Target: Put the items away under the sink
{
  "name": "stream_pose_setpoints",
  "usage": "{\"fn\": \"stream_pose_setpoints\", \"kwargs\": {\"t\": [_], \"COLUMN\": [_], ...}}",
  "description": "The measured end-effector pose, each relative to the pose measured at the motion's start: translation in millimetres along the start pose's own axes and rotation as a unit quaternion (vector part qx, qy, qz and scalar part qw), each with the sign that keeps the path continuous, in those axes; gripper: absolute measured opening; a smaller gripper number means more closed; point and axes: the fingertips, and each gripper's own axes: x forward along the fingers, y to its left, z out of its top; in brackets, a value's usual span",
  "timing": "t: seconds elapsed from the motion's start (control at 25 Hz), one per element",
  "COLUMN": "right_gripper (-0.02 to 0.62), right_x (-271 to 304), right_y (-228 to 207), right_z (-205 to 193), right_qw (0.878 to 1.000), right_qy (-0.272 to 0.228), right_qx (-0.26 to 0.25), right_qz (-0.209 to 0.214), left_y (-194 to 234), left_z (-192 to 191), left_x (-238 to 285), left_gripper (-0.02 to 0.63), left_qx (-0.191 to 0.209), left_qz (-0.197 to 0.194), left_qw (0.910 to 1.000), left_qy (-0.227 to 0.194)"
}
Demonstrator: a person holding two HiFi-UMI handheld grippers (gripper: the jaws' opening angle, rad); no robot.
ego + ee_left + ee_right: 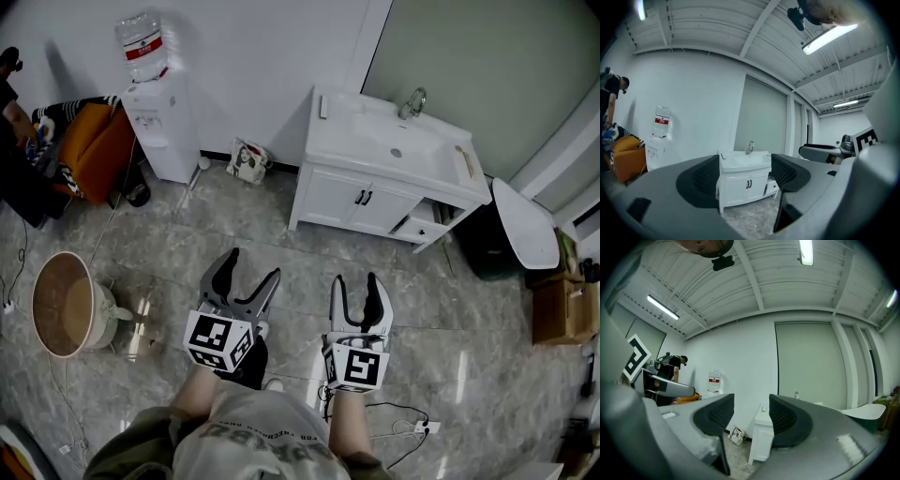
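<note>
A white sink cabinet (394, 178) with a tap stands against the far wall. Its two doors (364, 198) are shut and a small drawer (422, 228) at its right end stands pulled out. Both grippers hover over the marble floor, well short of the cabinet and pointing toward it. My left gripper (252, 265) is open with nothing between its jaws. My right gripper (356, 281) is open and empty too. In the left gripper view the cabinet (743, 180) shows between the jaws of the left gripper (744, 176). The right gripper (751, 416) frames the cabinet's side (761, 437).
A water dispenser (155, 122) and a small bag (249, 161) stand by the wall left of the cabinet. A round tub (64, 305) lies on the floor at left, near an orange seat (94, 150) and a person (14, 112). A lidded black bin (520, 225) and a cardboard box (562, 309) stand at right.
</note>
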Motion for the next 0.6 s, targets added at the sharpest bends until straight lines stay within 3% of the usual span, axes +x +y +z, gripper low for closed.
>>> {"fn": "stream_pose_setpoints", "kwargs": {"t": [0.6], "right_gripper": [0.222], "right_x": [199.2], "right_y": [-3.0], "right_z": [-7.2], "right_qw": [0.999], "right_qy": [0.018], "right_qx": [0.018], "right_qz": [-0.030], "left_y": [124.7], "left_z": [47.3], "left_x": [165.0], "left_gripper": [0.330], "left_qx": [-0.002], "left_qz": [-0.037], "left_qw": [0.9993], "left_qy": [0.007]}}
